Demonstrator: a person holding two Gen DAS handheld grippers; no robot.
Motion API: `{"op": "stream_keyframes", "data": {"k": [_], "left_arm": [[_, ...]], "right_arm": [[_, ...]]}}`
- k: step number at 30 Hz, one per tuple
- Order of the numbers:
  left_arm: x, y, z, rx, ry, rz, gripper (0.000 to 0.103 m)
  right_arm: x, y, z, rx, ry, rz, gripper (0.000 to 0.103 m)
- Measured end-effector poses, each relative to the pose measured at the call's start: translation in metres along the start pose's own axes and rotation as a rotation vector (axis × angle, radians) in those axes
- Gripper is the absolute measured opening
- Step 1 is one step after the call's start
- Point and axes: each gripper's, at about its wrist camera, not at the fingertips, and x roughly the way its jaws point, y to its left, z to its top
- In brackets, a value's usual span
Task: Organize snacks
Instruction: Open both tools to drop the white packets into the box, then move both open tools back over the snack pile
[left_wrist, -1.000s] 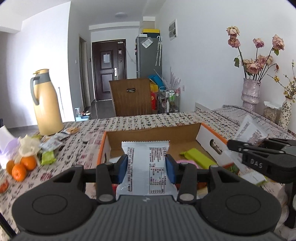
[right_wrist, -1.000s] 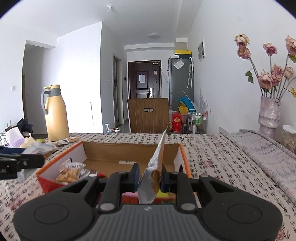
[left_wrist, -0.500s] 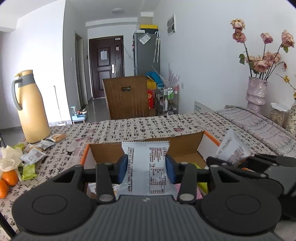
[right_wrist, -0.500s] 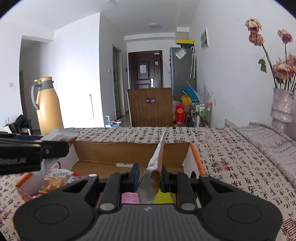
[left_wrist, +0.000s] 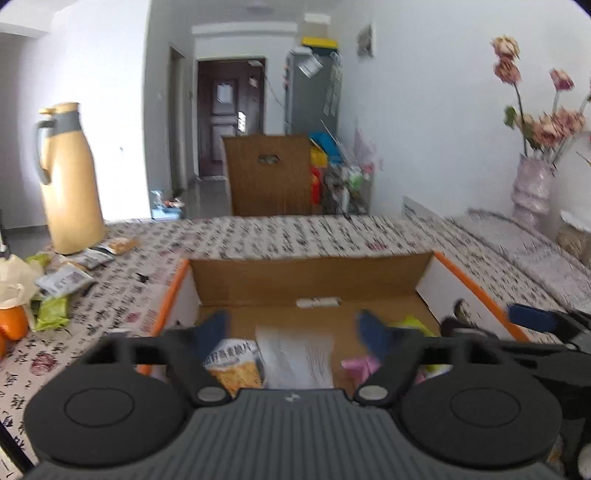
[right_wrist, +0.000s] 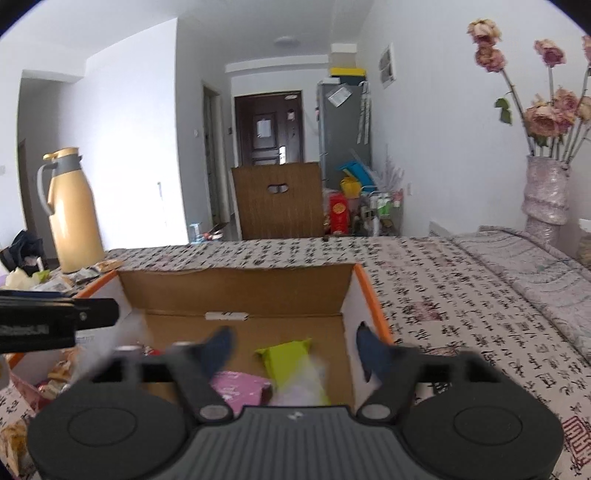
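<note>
An orange-rimmed cardboard box (left_wrist: 476, 284) (right_wrist: 373, 299) stands on the patterned tablecloth right in front of both grippers. My left gripper (left_wrist: 295, 326) hangs over it, its jaws opening, and the white snack packet (left_wrist: 295, 356) lies loose between and below them inside the box, beside a yellow-printed snack bag (left_wrist: 234, 363). My right gripper (right_wrist: 295, 345) is over the box's right half, its jaws opening too; a blurred whitish packet (right_wrist: 308, 382) drops below them onto a green packet (right_wrist: 286, 352) and a pink one (right_wrist: 240, 384).
A yellow thermos jug (left_wrist: 70, 181) stands at the table's far left with loose snack packets (left_wrist: 66, 277) and oranges (left_wrist: 14, 325) near it. A vase of dried roses (right_wrist: 546, 192) is at the right. A wooden chair back (left_wrist: 269, 173) rises behind the table.
Both grippers have opened and let go of their packets, which now lie or fall in the box. Both moved forward and slightly down over the box.
</note>
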Motion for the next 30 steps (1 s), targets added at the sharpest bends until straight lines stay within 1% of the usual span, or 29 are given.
{"op": "stream_keyframes", "data": {"k": [1, 2, 3, 8, 11, 15, 22, 30], "left_arm": [[-0.003, 0.002, 0.000, -0.012, -0.022, 0.012, 0.103], [-0.005, 0.004, 0.000, -0.024, -0.039, 0.016, 0.103], [-0.005, 0.006, 0.001, -0.034, -0.043, 0.014, 0.103], [-0.002, 0.007, 0.003, -0.043, -0.026, 0.021, 0.103], [-0.002, 0.006, 0.003, -0.040, -0.032, 0.028, 0.103], [-0.005, 0.005, 0.004, -0.035, -0.043, 0.030, 0.103], [-0.022, 0.002, 0.010, -0.036, -0.066, 0.028, 0.103], [-0.044, 0.002, 0.015, -0.028, -0.090, 0.020, 0.103]], "right_arm": [[-0.002, -0.001, 0.000, 0.003, -0.011, -0.001, 0.094], [-0.003, -0.002, 0.000, 0.009, -0.016, 0.004, 0.097], [-0.004, -0.003, 0.001, 0.016, -0.017, 0.008, 0.103], [-0.004, -0.005, 0.000, 0.028, -0.021, 0.015, 0.103], [0.000, -0.004, 0.000, 0.030, -0.010, 0.009, 0.103], [-0.002, -0.005, 0.000, 0.033, -0.017, 0.009, 0.103], [-0.006, -0.005, 0.003, 0.037, -0.023, 0.012, 0.103], [-0.026, -0.001, 0.011, 0.018, -0.058, 0.025, 0.103]]}}
